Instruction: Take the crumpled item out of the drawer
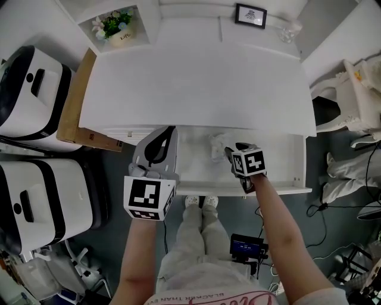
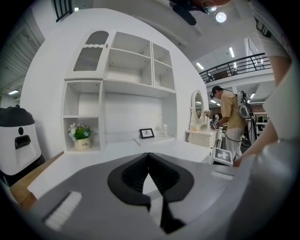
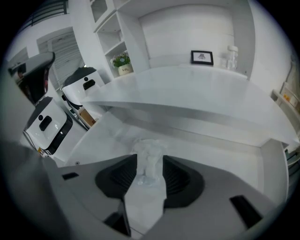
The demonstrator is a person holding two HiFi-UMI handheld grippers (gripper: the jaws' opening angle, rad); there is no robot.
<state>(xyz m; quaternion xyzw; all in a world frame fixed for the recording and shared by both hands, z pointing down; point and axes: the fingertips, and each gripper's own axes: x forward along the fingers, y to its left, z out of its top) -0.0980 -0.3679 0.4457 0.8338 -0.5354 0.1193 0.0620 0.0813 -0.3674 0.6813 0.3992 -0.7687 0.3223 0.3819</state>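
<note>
The white drawer (image 1: 271,190) under the desk stands pulled out. On its floor lies a crumpled white item (image 1: 215,146). My right gripper (image 1: 230,154) points steeply down into the drawer, just right of the item. In the right gripper view its jaws (image 3: 149,156) stand open, one on each side of the crumpled item (image 3: 150,149), very close to it. I cannot see the pads pressing on it. My left gripper (image 1: 170,132) hovers over the drawer's left end with nothing in it. In its own view the fingertips (image 2: 148,155) meet, so it is shut.
A white desk top (image 1: 196,89) overhangs the drawer's back. A flower pot (image 1: 116,27), a picture frame (image 1: 250,15) and a glass jar (image 1: 289,31) stand at the rear. White machines (image 1: 36,89) and a wooden board (image 1: 74,101) are left. My legs (image 1: 199,232) are below the drawer front.
</note>
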